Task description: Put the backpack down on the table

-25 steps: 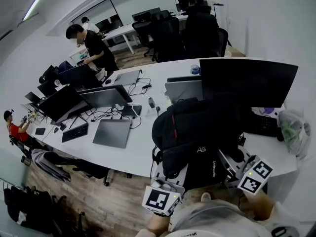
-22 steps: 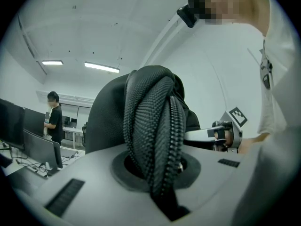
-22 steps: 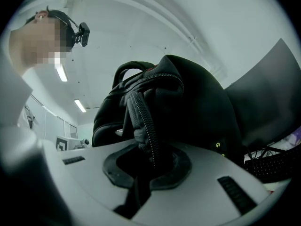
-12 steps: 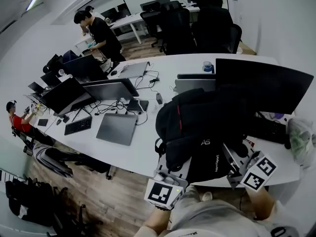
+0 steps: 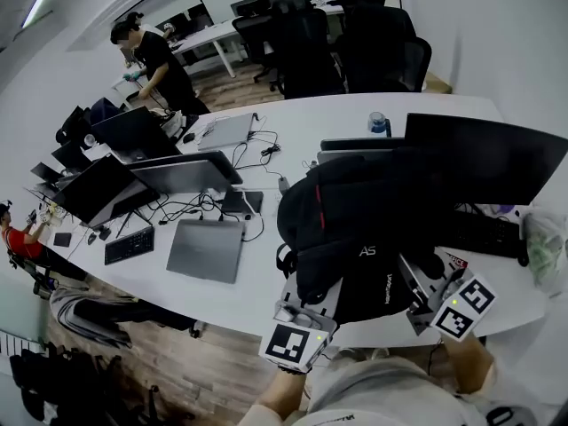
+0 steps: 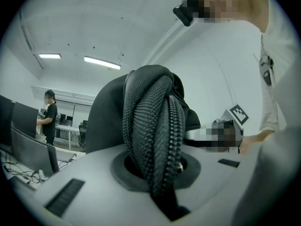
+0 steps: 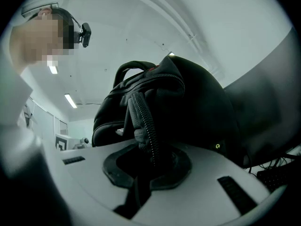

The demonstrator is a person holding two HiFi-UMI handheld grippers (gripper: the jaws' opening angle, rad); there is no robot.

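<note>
Backpack (image 5: 355, 229): one, black, soft and bulging, probably fairly heavy, so it will likely sag and slump unless carried from both sides. The left gripper (image 6: 160, 173) is clamped on a padded, zip-edged fold of it, and the right gripper (image 7: 148, 166) on another such fold. That makes two grippers on one bag. It stands upright at the near edge of the white table (image 5: 257, 269); whether its base touches the table I cannot tell.

In the head view the backpack (image 5: 355, 220) hides the jaw tips of the left gripper (image 5: 309, 298) and right gripper (image 5: 415, 284), and part of the laptop (image 5: 351, 149) at its 12 o'clock. The picture's edge cuts off a seated person (image 5: 16, 240) at 9 o'clock and a bag (image 5: 546, 248) at 3 o'clock.
</note>
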